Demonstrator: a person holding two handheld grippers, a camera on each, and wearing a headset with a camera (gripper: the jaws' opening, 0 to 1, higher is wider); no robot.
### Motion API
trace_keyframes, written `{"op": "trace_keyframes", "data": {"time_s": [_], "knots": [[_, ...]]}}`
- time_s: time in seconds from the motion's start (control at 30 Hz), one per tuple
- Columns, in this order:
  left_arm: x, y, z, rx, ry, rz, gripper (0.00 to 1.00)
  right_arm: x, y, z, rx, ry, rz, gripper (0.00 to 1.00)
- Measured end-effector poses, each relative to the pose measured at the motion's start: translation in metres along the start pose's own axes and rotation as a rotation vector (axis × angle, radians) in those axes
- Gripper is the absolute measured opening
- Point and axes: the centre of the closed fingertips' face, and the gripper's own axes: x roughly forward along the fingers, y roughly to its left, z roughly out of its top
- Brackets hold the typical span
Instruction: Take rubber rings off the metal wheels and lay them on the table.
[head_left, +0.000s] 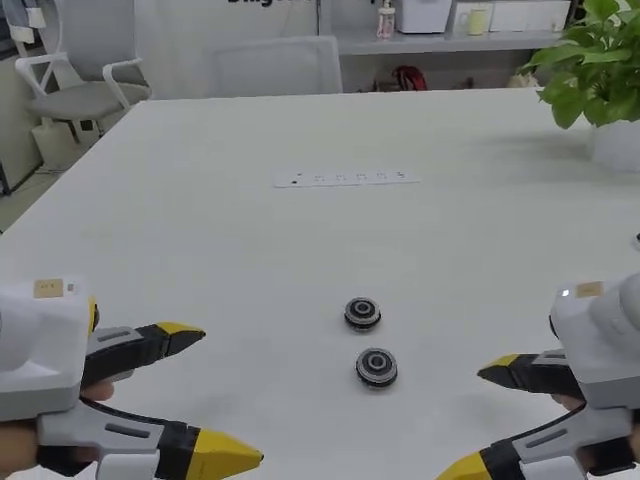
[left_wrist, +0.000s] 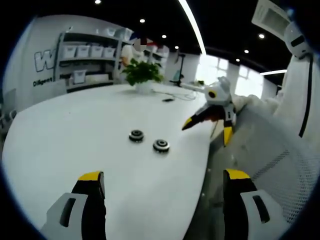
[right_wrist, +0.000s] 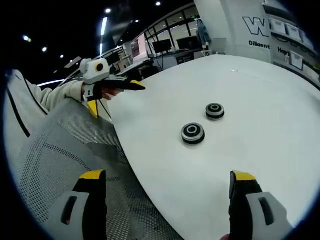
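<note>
1. Both sets of jaws are spread wide with nothing in them. My left gripper (head_left: 228, 395) and right gripper (head_left: 465, 420) hover low at the near edge of the pale grey tabletop (head_left: 200, 220).
2. The two small round metal wheels, black rubber rings still on, lie flat ahead of my jaws and roughly midway between them. The nearer wheel (head_left: 376, 367) and the farther wheel (head_left: 362, 313) are close together but not touching.
3. My plan is to go for the nearer one first. I'd pin the metal hub with one set of jaws, then get a tip of the other under the ring's edge and roll it off. Pulling straight would probably just drag the wheel, since that surface looks slick.
4. Laying the rings down should be easy, as the tabletop is smooth and mostly bare. A recessed socket strip (head_left: 345, 178) sits well beyond the wheels, a green leafy plant (head_left: 590, 60) is far off to my right, and white office chairs (head_left: 90, 85) are past the far left corner.
</note>
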Motion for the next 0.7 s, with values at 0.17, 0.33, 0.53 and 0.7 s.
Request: {"op": "trace_keyframes", "data": {"time_s": [0.17,0.33,0.53,0.7], "knots": [[-0.001,0.001,0.000,-0.001,-0.003,0.004,1.00,0.001,0.002,-0.001,0.005,0.001,0.007,1.00],[-0.003,0.003,0.001,-0.010,-0.015,0.015,1.00,0.003,0.005,-0.004,0.005,0.017,0.021,1.00],[-0.001,0.004,0.002,-0.010,-0.012,0.017,1.00,0.004,0.004,-0.009,0.018,0.030,0.030,1.00],[-0.001,0.002,-0.004,-0.017,0.005,0.014,1.00,0.006,0.008,-0.012,0.013,0.050,0.042,1.00]]}}
